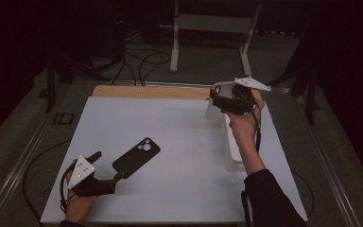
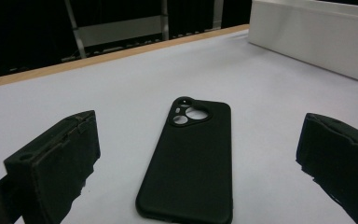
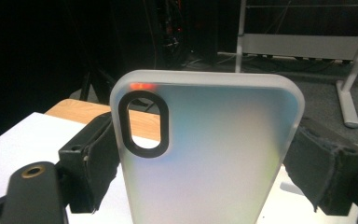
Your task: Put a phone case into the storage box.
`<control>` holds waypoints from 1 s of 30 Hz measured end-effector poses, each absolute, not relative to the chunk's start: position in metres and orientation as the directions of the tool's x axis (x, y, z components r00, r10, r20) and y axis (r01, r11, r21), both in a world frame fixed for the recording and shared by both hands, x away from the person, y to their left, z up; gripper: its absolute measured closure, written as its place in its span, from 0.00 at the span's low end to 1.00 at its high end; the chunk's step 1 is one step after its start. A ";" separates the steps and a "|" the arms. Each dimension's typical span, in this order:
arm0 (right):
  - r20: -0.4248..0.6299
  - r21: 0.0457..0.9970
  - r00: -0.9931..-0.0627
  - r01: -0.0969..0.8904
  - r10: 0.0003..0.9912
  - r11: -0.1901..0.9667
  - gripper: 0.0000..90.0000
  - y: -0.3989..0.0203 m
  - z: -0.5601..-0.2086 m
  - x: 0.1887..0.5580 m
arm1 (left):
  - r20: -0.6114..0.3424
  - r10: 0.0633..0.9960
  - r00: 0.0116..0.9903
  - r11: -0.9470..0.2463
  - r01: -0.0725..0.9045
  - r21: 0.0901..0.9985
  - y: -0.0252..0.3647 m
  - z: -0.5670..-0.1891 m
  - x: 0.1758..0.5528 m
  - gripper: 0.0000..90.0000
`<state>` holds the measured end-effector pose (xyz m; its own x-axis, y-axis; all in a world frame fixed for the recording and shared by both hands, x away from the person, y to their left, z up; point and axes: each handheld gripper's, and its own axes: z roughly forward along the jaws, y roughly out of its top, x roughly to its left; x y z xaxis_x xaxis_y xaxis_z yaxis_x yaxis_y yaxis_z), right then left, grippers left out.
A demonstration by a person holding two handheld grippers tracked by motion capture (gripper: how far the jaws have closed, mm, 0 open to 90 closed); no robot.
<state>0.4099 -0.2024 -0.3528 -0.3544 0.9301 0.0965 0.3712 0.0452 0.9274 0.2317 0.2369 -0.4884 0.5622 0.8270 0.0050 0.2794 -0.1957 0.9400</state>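
A black phone case [image 1: 137, 156] [image 2: 191, 158] lies flat on the white table sheet [image 1: 179, 127], back up, its camera cutout at the far end. My left gripper [image 1: 108, 166] [image 2: 198, 170] rests low at the near left. It is open, its jaws standing wide on either side of the case's near end without touching it. At the far right, my right gripper [image 1: 216, 98] [image 3: 205, 177] is raised above the table and shut on a frosted translucent phone case [image 1: 215, 101] [image 3: 205, 154]. That case stands upright with a pad pressed on each long edge.
A white rectangular bin [image 1: 234, 151] [image 2: 317, 37] stands on the right side of the sheet, under my right forearm. A wooden table edge [image 1: 146, 91] runs along the far side. Beyond it are cables [image 1: 142, 61] and a white frame stand [image 1: 212, 28] on the floor.
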 end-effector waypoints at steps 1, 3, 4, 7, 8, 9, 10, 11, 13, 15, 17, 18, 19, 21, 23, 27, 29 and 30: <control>0.095 0.928 -0.352 0.371 0.931 0.046 0.19 -0.203 -0.353 0.411 | 0.004 0.827 0.562 -0.195 0.280 0.940 0.237 -0.488 0.232 0.00; 0.090 0.928 -0.347 0.371 0.933 0.048 0.19 -0.204 -0.352 0.412 | 0.005 0.828 0.561 -0.195 0.280 0.940 0.237 -0.488 0.232 0.00; 0.089 0.927 -0.345 0.371 0.934 0.049 0.19 -0.204 -0.352 0.413 | 0.005 0.827 0.562 -0.196 0.280 0.940 0.237 -0.489 0.232 0.00; 0.087 0.926 -0.334 0.374 0.939 0.048 0.19 -0.206 -0.353 0.415 | 0.006 0.827 0.563 -0.196 0.278 0.940 0.237 -0.488 0.232 0.00; 0.082 0.926 -0.330 0.375 0.940 0.050 0.19 -0.207 -0.353 0.416 | 0.007 0.827 0.562 -0.198 0.279 0.940 0.237 -0.488 0.232 0.00; 0.080 0.925 -0.328 0.376 0.941 0.053 0.19 -0.208 -0.353 0.417 | 0.006 0.827 0.562 -0.197 0.279 0.940 0.237 -0.489 0.232 0.00; 0.078 0.924 -0.323 0.378 0.943 0.053 0.19 -0.209 -0.353 0.418 | 0.006 0.827 0.562 -0.197 0.280 0.940 0.237 -0.488 0.232 0.00; 0.078 0.924 -0.319 0.378 0.945 0.051 0.19 -0.210 -0.353 0.419 | 0.006 0.828 0.561 -0.196 0.279 0.940 0.237 -0.488 0.232 0.00; 0.076 0.923 -0.309 0.381 0.948 0.050 0.19 -0.212 -0.353 0.421 | 0.006 0.827 0.562 -0.196 0.279 0.940 0.237 -0.488 0.232 0.00; 0.077 0.923 -0.300 0.383 0.951 0.047 0.19 -0.214 -0.353 0.423 | 0.007 0.827 0.563 -0.198 0.279 0.940 0.237 -0.489 0.232 0.00; 0.072 0.921 -0.291 0.386 0.954 0.048 0.19 -0.217 -0.353 0.425 | 0.008 0.826 0.563 -0.199 0.278 0.940 0.236 -0.489 0.232 0.00; 0.073 0.920 -0.289 0.388 0.955 0.047 0.19 -0.217 -0.354 0.426 | 0.008 0.826 0.563 -0.199 0.279 0.940 0.236 -0.489 0.232 0.00; 0.071 0.920 -0.286 0.389 0.956 0.048 0.19 -0.218 -0.354 0.427 | 0.008 0.827 0.562 -0.199 0.279 0.939 0.236 -0.489 0.232 0.00; 0.070 0.919 -0.278 0.391 0.958 0.046 0.19 -0.220 -0.354 0.429 | 0.008 0.827 0.562 -0.198 0.279 0.940 0.236 -0.489 0.232 0.00; 0.067 0.920 -0.273 0.389 0.960 0.046 0.19 -0.221 -0.355 0.430 | 0.008 0.828 0.561 -0.198 0.279 0.940 0.237 -0.489 0.232 0.00; 0.063 0.919 -0.258 0.393 0.964 0.045 0.19 -0.225 -0.356 0.433 | 0.009 0.829 0.560 -0.198 0.279 0.940 0.237 -0.489 0.232 0.00; 0.064 0.917 -0.249 0.396 0.966 0.041 0.19 -0.228 -0.357 0.435 | 0.008 0.829 0.560 -0.198 0.279 0.940 0.237 -0.489 0.232 0.00; 0.062 0.918 -0.248 0.395 0.967 0.043 0.19 -0.229 -0.357 0.435 | 0.009 0.829 0.559 -0.198 0.279 0.940 0.237 -0.489 0.232 0.00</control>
